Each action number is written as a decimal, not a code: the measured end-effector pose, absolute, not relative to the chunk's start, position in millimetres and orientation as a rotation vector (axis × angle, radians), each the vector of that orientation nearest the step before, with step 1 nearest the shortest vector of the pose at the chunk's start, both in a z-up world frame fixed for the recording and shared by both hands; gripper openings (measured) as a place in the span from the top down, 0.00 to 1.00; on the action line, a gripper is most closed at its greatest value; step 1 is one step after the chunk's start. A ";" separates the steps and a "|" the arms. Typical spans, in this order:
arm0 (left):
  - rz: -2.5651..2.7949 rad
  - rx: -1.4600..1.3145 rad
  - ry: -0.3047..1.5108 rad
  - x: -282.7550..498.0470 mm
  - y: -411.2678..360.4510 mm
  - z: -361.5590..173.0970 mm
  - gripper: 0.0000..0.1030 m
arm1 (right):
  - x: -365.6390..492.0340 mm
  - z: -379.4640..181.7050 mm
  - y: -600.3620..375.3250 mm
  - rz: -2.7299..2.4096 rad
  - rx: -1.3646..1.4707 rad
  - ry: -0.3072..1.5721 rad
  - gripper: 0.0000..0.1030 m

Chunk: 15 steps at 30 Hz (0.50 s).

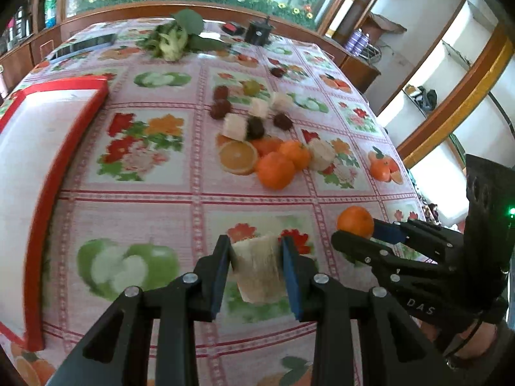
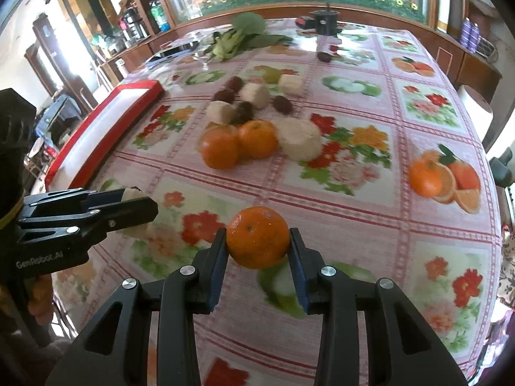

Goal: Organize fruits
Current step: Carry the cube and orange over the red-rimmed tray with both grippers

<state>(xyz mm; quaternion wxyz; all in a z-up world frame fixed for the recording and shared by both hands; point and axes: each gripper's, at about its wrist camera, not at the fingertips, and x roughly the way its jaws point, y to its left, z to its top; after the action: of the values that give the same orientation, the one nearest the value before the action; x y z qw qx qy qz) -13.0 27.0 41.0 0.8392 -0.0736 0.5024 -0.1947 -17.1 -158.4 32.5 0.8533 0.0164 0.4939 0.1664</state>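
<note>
The left gripper (image 1: 256, 259) clamps a pale chunk (image 1: 257, 267), the right gripper (image 2: 257, 251) an orange (image 2: 257, 241), both above bare counter (image 2: 354, 225). The red tray (image 1: 48, 148) bounds the left; the fruit pile (image 1: 267, 135) sits ahead, near

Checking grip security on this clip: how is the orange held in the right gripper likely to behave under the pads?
The orange is round with a glossy skin, so it could slip or rotate between the right gripper's flat pads. It looks firm and probably won't crush. Set down on the table, it would likely roll.
</note>
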 end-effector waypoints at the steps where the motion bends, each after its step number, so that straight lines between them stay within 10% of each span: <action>1: -0.403 -0.162 1.057 -13.1 33.9 42.8 0.66 | -15.6 33.8 -151.8 0.361 0.033 1.040 0.66; 15: -0.181 -0.230 0.956 -14.2 158.4 66.6 0.66 | 24.2 58.0 1.5 0.627 -0.075 1.025 0.66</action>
<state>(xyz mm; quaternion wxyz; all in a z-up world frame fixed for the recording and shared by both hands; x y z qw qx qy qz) -14.2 158.4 66.6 0.8776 -0.1105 0.4582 -0.0869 24.2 1.5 58.0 0.8242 -0.0354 0.4822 0.2948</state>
